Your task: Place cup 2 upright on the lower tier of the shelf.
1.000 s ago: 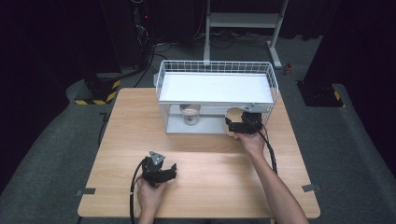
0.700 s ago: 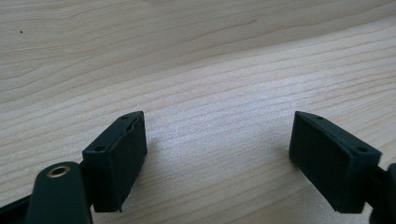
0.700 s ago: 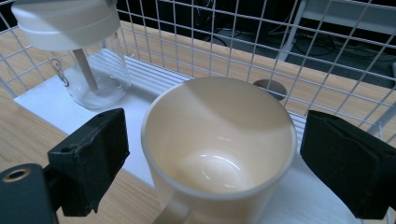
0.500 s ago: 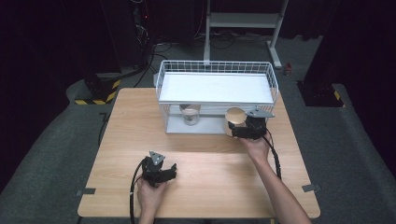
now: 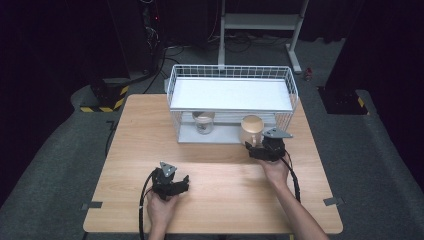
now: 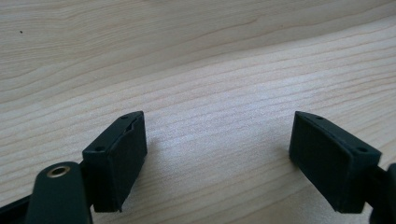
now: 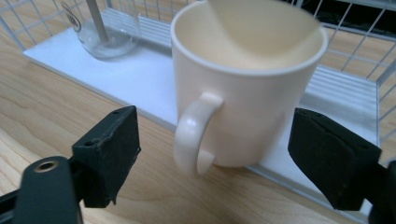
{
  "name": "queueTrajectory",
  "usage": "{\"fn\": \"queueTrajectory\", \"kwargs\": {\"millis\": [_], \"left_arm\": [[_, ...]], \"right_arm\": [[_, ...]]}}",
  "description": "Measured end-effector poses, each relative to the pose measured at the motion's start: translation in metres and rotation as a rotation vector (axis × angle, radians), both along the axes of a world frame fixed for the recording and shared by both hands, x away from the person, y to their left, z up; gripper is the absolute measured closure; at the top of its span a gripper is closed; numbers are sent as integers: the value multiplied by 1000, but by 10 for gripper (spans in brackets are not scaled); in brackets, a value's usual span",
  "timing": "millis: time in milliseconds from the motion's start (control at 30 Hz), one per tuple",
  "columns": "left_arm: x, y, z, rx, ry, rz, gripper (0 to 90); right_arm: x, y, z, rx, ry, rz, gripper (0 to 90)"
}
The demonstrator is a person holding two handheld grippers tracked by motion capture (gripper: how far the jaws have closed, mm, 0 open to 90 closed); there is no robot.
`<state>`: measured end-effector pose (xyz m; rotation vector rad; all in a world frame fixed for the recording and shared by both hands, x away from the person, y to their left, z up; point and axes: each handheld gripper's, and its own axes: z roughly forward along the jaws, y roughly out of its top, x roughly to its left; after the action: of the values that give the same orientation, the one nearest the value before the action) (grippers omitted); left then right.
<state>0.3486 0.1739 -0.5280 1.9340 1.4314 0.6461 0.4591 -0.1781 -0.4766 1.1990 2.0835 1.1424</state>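
From the high view the cream mug [image 5: 251, 130] stands at the front right of the wire rack's [image 5: 231, 80] lower level, with the right gripper [image 5: 261, 148] right at it, and the left gripper [image 5: 176, 186] sits well apart on the near left of the wooden table [image 5: 135, 135]. The right gripper view comes much closer: the mug [image 7: 245, 84] stands upright between the jaws, its handle turned toward the camera, its base on the edge of the rack's white bottom tray [image 7: 140, 88]. The right gripper [image 7: 212, 154] has just been closing, yet both pads are apart from the mug's wall, so nothing is clamped. The mug is plain, glossy, and looks empty. A clear glass jar [image 7: 105, 28] stands farther back on the same tray; in the high view it is left of the mug [image 5: 203, 121], under the rack's white upper shelf. The left gripper view shows the left gripper [image 6: 217, 154] with jaws apart over bare wood grain.
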Motion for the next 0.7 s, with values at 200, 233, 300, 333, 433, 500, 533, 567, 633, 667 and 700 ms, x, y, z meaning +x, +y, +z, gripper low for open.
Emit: {"fn": "queueTrajectory", "kwargs": {"millis": [200, 233, 300, 333, 433, 500, 533, 567, 633, 667, 700], "left_arm": [[0, 0, 0, 0, 0, 0, 194], [0, 0, 0, 0, 0, 0, 194], [0, 0, 0, 0, 0, 0, 194], [0, 0, 0, 1, 0, 0, 194], [0, 0, 0, 1, 0, -1, 194], [0, 0, 0, 1, 0, -1, 194], [0, 0, 0, 0, 0, 0, 194], [0, 0, 0, 0, 0, 0, 194], [0, 0, 0, 0, 0, 0, 194], [0, 0, 0, 0, 0, 0, 194], [0, 0, 0, 0, 0, 0, 194]], "right_arm": [[-1, 5, -8, -30, -2, -13, 259], [0, 6, -9, -35, -2, -15, 267], [0, 6, -11, -41, 1, -29, 291], [1, 6, -11, -48, -2, -36, 303], [3, 5, -12, -60, -12, -54, 343], [3, 5, -12, -60, -12, -67, 368], [4, 4, -12, -60, -11, -70, 375], [5, 4, -13, -61, -11, -69, 390], [6, 4, -13, -65, -15, -76, 426], [7, 4, -13, -68, -20, -74, 437], [9, 4, -13, -65, -9, -82, 438]]}}
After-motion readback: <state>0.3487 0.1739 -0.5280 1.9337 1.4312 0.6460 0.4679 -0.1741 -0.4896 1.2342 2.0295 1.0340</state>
